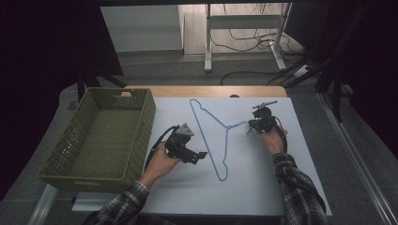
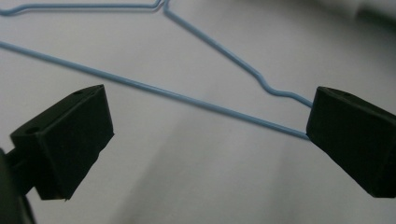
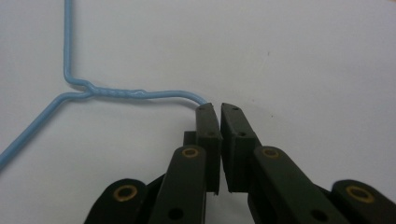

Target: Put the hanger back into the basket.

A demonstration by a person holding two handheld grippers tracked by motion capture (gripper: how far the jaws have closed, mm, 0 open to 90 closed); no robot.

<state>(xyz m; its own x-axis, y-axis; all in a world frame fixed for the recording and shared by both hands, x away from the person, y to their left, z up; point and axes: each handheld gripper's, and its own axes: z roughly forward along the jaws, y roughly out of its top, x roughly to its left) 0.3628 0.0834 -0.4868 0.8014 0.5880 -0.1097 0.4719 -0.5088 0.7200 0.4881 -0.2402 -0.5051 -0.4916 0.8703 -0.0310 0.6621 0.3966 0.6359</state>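
Note:
A light-blue wire hanger (image 1: 234,125) lies flat on the white table top (image 1: 263,187). Its hook points toward my right gripper (image 1: 251,125), which is low over the table at the hook end. In the right gripper view that gripper (image 3: 219,109) is shut, and the curved end of the hanger's hook (image 3: 116,92) runs in between its fingertips. My left gripper (image 1: 197,157) sits just left of the hanger's long bar, held level. In the left gripper view its jaws (image 2: 210,126) stand wide open. The hanger's wires (image 2: 187,99) lie beyond them on the table, and nothing is gripped.
A green woven basket (image 1: 141,136) with nothing in it stands at the table's left side, close to my left hand. A wooden edge (image 1: 206,91) runs along the back of the table. Beyond it are a desk frame and cables on the floor.

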